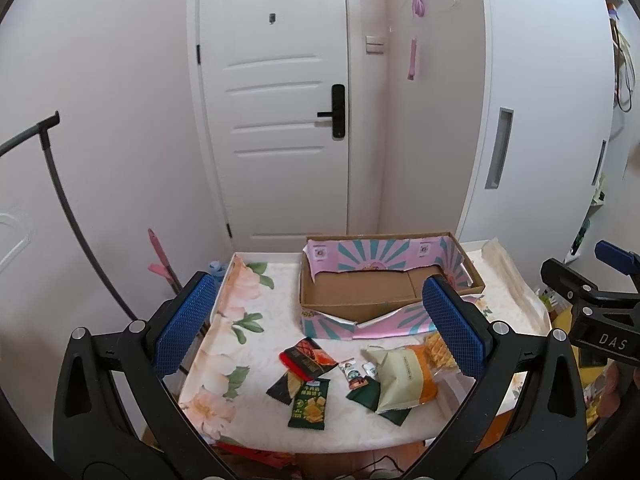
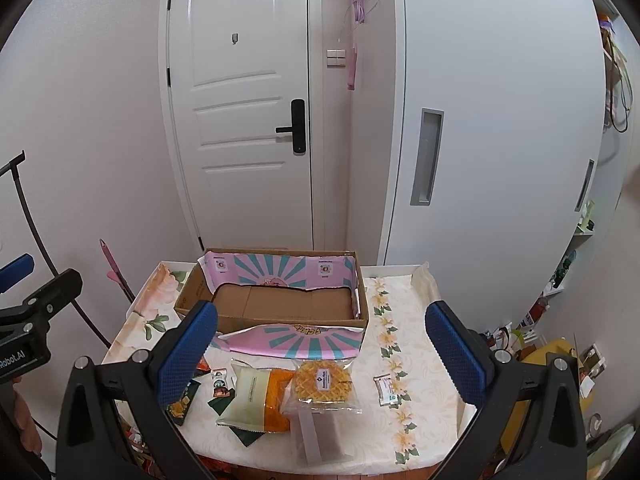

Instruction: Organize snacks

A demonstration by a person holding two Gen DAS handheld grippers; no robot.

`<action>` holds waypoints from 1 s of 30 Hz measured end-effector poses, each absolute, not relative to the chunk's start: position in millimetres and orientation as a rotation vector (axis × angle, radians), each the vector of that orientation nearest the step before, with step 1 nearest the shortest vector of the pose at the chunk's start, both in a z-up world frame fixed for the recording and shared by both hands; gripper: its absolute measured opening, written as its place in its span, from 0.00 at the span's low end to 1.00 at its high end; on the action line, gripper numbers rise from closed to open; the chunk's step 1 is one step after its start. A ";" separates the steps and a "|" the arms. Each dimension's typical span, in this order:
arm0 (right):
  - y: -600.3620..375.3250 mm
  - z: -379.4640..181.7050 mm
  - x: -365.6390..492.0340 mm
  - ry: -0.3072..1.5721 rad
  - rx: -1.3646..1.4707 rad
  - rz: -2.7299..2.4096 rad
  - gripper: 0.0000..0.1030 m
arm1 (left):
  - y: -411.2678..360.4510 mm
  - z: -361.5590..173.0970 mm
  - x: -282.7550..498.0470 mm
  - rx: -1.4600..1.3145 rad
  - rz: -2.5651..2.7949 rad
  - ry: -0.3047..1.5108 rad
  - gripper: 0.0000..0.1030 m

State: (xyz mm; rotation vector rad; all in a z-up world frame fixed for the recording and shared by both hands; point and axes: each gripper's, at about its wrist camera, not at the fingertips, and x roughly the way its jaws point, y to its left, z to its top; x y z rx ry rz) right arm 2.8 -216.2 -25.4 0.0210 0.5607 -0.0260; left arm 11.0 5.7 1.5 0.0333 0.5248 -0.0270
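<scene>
Fingers on both grippers, left (image 1: 324, 330) and right (image 2: 322, 352), are spread wide with nothing in them, hanging above the worktop (image 2: 420, 368). Snack packets (image 1: 308, 372) sit loose near the front edge, just short of the empty cardboard box (image 2: 280, 300). They look light, crinkly and slippery, so I'd pinch a sealed edge. The waffle pack (image 2: 323, 380) probably crushes easily. Left fingers hide some packets in the right view, labels unreadable.

Both grippers had black plastic frames with silver screws. The left gripper (image 1: 324, 324) and right gripper (image 2: 322, 354) wore blue textured pads. White lettering marked their sides.
</scene>
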 end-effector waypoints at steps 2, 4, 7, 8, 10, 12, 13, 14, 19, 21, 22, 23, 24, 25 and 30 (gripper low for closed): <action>-216.0 -26.0 5.7 0.561 0.022 -0.028 1.00 | 7.2 0.8 10.8 0.033 -0.027 0.525 0.99; -216.1 -26.3 7.9 0.562 0.024 -0.029 1.00 | 7.2 0.7 10.7 0.032 -0.028 0.524 0.99; -216.1 -25.9 9.6 0.561 0.027 -0.032 1.00 | 5.9 1.1 11.8 0.033 -0.026 0.523 0.99; -216.2 -26.2 9.9 0.561 0.028 -0.031 1.00 | 5.8 1.1 12.2 0.033 -0.026 0.522 0.99; -216.4 -25.6 9.0 0.561 0.028 -0.029 1.00 | 5.1 1.1 14.0 0.034 -0.025 0.524 0.99; -216.7 -25.8 9.6 0.561 0.029 -0.027 1.00 | 5.4 1.2 14.0 0.034 -0.027 0.524 0.99; -216.6 -25.8 10.1 0.562 0.029 -0.027 1.00 | 5.2 1.3 14.0 0.034 -0.027 0.524 0.99; -216.4 -26.0 10.4 0.562 0.029 -0.026 1.00 | 5.2 1.2 14.1 0.034 -0.027 0.525 0.99; -215.8 -26.7 10.8 0.563 0.031 -0.025 1.00 | 5.0 1.0 14.8 0.034 -0.027 0.526 0.99; -215.2 -27.0 11.2 0.564 0.030 -0.026 1.00 | 4.4 1.0 15.0 0.033 -0.027 0.526 0.99; -215.1 -27.2 11.6 0.566 0.031 -0.026 1.00 | 3.9 1.3 15.3 0.034 -0.028 0.526 0.99; -215.1 -27.8 11.3 0.566 0.032 -0.025 1.00 | 3.5 1.1 15.7 0.034 -0.028 0.527 0.99; -214.9 -28.1 11.1 0.567 0.032 -0.025 1.00 | 3.2 1.2 16.0 0.035 -0.027 0.527 0.99; -215.0 -28.2 10.8 0.567 0.032 -0.024 1.00 | 3.5 1.5 16.3 0.034 -0.028 0.527 0.99; -216.3 -28.6 10.7 0.567 0.033 -0.023 1.00 | 0.9 1.4 17.2 0.030 -0.031 0.529 0.99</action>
